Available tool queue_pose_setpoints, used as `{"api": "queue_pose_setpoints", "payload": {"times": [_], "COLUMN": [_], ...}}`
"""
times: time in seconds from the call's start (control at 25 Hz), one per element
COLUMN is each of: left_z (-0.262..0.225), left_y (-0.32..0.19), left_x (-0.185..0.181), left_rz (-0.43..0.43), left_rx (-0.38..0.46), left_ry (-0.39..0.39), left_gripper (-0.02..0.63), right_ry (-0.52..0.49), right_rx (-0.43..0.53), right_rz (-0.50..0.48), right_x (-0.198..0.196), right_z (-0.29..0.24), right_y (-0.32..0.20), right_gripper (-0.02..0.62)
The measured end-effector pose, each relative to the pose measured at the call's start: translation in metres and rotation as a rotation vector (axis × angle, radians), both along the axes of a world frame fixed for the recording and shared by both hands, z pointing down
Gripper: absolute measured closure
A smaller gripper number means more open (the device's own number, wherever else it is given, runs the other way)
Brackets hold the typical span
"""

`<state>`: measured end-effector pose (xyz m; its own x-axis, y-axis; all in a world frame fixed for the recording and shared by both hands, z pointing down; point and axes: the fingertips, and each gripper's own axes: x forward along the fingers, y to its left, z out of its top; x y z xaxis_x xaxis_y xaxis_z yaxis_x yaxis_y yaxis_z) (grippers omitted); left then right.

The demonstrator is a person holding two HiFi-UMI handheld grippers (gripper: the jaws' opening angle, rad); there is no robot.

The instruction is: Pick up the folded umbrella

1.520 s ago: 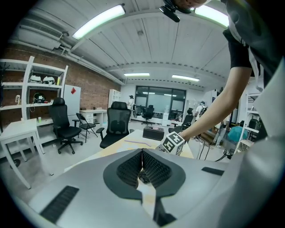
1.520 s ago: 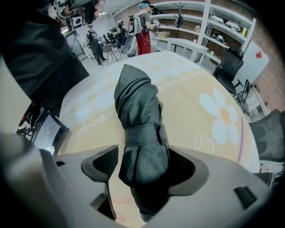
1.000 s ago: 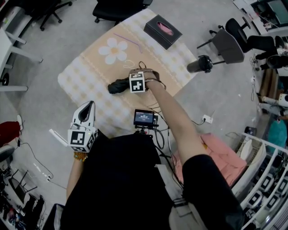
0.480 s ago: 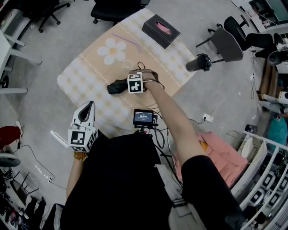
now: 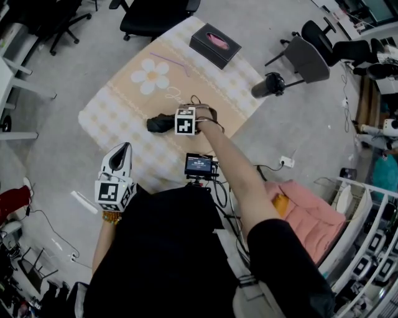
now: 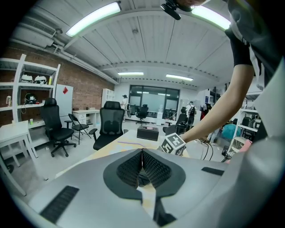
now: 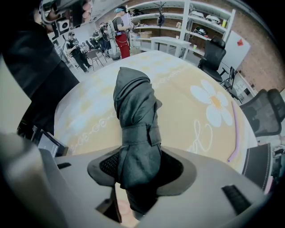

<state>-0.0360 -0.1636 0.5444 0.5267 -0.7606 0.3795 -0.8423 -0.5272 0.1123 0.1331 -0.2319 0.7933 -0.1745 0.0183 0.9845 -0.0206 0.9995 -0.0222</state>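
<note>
The folded umbrella (image 5: 159, 122), dark grey with a strap round it, lies on the flower-printed tablecloth (image 5: 118, 102). My right gripper (image 5: 178, 122) points straight down over the umbrella's right end. In the right gripper view the umbrella (image 7: 135, 120) runs between the jaws. They have just been closing, and the pads (image 7: 109, 164) now press its folds, so the right gripper (image 7: 140, 168) is shut on it. The left gripper (image 5: 122, 151) hovers off the table's near edge, well away from the umbrella. Its jaws (image 6: 142, 153) are shut with nothing in them.
A black tissue box (image 5: 215, 43) sits at the table's far corner, and a thin purple stick (image 5: 171, 59) lies near the flower print. A small screen (image 5: 199, 165) on a stand with cables is at the near edge. Office chairs (image 5: 149, 9) ring the table.
The right gripper stays over the umbrella's end and its marker cube has rolled slightly. The left gripper keeps its place. The head view has shifted a little.
</note>
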Motion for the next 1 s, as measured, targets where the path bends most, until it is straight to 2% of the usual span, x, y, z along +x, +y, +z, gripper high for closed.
{"api": "queue_pose_setpoints", "payload": {"times": [0.16,0.32,0.48,0.68,0.88,1.0], "left_z": [-0.002,-0.001,-0.001,0.001,0.002,0.001], "left_y": [0.001,0.003,0.004,0.007,0.011,0.011], "left_x": [0.001,0.001,0.004,0.008,0.007,0.004], "left_rz": [0.010,0.021,0.038,0.060,0.070,0.071], "left_rx": [0.006,0.006,0.006,0.004,-0.004,-0.003], "left_ry": [0.001,0.004,0.006,0.008,0.011,0.010], "left_gripper": [0.592,0.592,0.592,0.592,0.592,0.592], "right_ry": [0.006,0.003,0.008,0.008,0.010,-0.011], "right_rx": [0.022,0.028,0.035,0.039,0.038,0.031], "right_rz": [0.031,0.126,0.162,0.255,0.282,0.337], "right_x": [0.001,0.003,0.004,0.007,0.008,0.011], "right_z": [-0.001,0.000,0.000,0.000,0.000,0.000], "right_y": [0.001,0.000,0.000,0.000,-0.001,-0.001], "right_gripper": [0.383,0.385,0.387,0.387,0.387,0.387]}}
